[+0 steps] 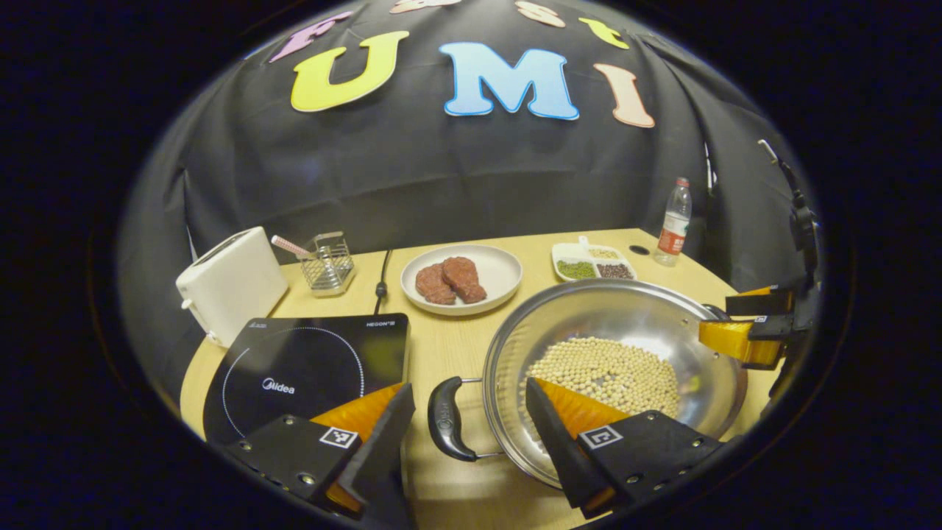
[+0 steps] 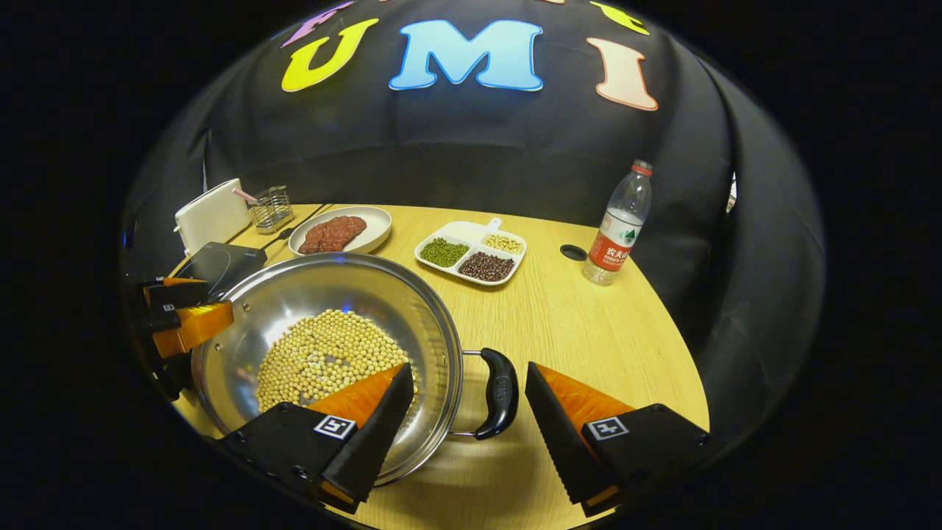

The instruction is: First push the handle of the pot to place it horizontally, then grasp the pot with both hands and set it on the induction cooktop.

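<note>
Both grippers spread wide, the left gripper (image 1: 465,412) and right gripper (image 2: 471,394) each straddle a black handle (image 1: 445,419) of the soybean-filled pot (image 1: 640,324).

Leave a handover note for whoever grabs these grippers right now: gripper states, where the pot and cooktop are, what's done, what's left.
Left gripper: open, jaws either side of the pot's left handle, not closed on it.
Right gripper: open, jaws either side of the right handle.
Pot of beans sits on the table, right of the cooktop.
Done: both grippers lined up on the handles.
Left: close both, lift, set pot on cooktop.
</note>
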{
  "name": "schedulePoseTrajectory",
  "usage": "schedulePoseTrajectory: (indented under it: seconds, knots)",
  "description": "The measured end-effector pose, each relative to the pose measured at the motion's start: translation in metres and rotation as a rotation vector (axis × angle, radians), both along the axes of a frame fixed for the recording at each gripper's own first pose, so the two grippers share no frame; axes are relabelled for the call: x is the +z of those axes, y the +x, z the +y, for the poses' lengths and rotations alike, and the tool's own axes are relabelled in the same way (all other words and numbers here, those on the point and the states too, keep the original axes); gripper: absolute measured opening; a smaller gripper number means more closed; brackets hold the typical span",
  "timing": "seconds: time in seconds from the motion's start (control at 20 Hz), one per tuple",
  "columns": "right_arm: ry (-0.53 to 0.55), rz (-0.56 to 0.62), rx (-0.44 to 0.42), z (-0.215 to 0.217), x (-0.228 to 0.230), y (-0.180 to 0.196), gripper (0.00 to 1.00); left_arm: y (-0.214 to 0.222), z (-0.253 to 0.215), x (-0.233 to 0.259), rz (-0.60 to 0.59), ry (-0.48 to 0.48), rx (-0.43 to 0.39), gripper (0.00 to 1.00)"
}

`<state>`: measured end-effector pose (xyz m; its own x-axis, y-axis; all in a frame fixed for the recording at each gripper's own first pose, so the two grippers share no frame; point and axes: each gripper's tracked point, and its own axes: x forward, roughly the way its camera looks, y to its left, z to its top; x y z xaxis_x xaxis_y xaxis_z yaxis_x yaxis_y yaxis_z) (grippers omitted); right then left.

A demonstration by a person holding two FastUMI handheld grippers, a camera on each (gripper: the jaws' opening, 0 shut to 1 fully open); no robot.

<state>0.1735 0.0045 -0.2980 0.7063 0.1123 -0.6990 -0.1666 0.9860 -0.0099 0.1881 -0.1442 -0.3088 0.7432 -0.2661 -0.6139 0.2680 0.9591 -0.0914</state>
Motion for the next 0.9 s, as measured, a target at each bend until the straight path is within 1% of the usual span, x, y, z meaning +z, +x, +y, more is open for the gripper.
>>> schedulePoseTrajectory:
  seconds: [0.05,0.15,0.4,0.45,0.5,0.55,0.6,0.65,0.75,0.85,0.9]
  knots:
    - [0.0,0.01,0.0,0.0,-0.003,0.001,0.98,0.0,0.0,-0.005,0.014,0.004,0.004,0.93]
    - [-0.003,0.025,0.001,0.0,-0.008,0.001,0.98,-0.001,-0.002,-0.011,0.034,0.003,0.005,0.92]
    - [0.003,0.069,-0.009,-0.001,-0.021,0.001,0.98,0.0,-0.007,-0.024,0.069,0.006,0.006,0.93]
    - [0.006,0.075,-0.011,0.0,-0.023,0.002,0.98,-0.001,-0.008,-0.026,0.077,0.008,0.009,0.91]
    - [0.0,0.075,-0.016,-0.002,-0.024,0.003,0.97,-0.001,-0.009,-0.026,0.08,0.009,0.01,0.93]
    - [0.005,0.078,-0.017,-0.002,-0.024,0.002,0.94,-0.001,-0.009,-0.027,0.085,0.012,0.012,0.93]
    - [0.008,0.078,-0.022,-0.003,-0.022,0.003,0.93,-0.002,-0.009,-0.028,0.093,0.016,0.014,0.93]
    - [0.014,0.078,-0.022,-0.003,-0.022,0.003,0.87,-0.001,-0.009,-0.03,0.098,0.02,0.018,0.88]
    - [0.02,0.078,-0.021,-0.004,-0.021,0.003,0.84,-0.002,-0.009,-0.03,0.102,0.018,0.024,0.85]
    - [0.026,0.078,-0.017,-0.002,-0.02,0.002,0.75,-0.004,-0.006,-0.031,0.112,0.024,0.033,0.78]
    - [0.03,0.081,-0.019,-0.002,-0.022,0.003,0.75,-0.004,-0.004,-0.031,0.114,0.025,0.038,0.78]
